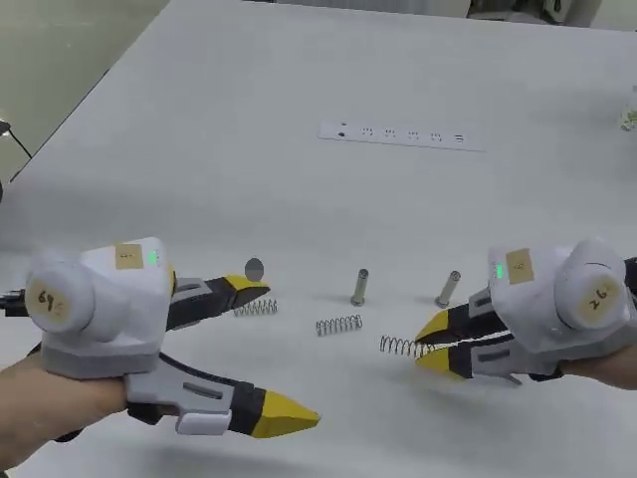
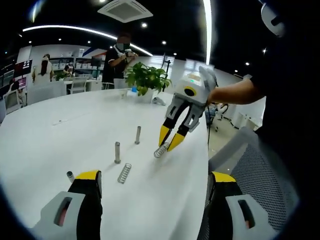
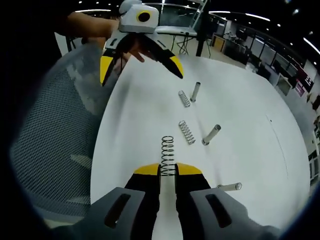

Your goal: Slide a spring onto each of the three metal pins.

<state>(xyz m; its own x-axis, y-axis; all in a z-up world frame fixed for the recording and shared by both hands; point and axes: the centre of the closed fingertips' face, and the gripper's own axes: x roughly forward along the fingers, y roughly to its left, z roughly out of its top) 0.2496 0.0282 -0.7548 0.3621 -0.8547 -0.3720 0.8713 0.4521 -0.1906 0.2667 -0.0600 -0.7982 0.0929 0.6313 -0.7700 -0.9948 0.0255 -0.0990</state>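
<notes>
Three short silver metal pins (image 1: 359, 287) stand upright. The yellow-tipped right gripper (image 1: 426, 350) pinches a coiled wire spring (image 1: 398, 346); the left gripper (image 1: 292, 355) gapes wide.

Left hand-held gripper (image 1: 292, 355), right hand-held gripper (image 1: 423, 349) — white housings, yellow-tipped black jaws.
</notes>
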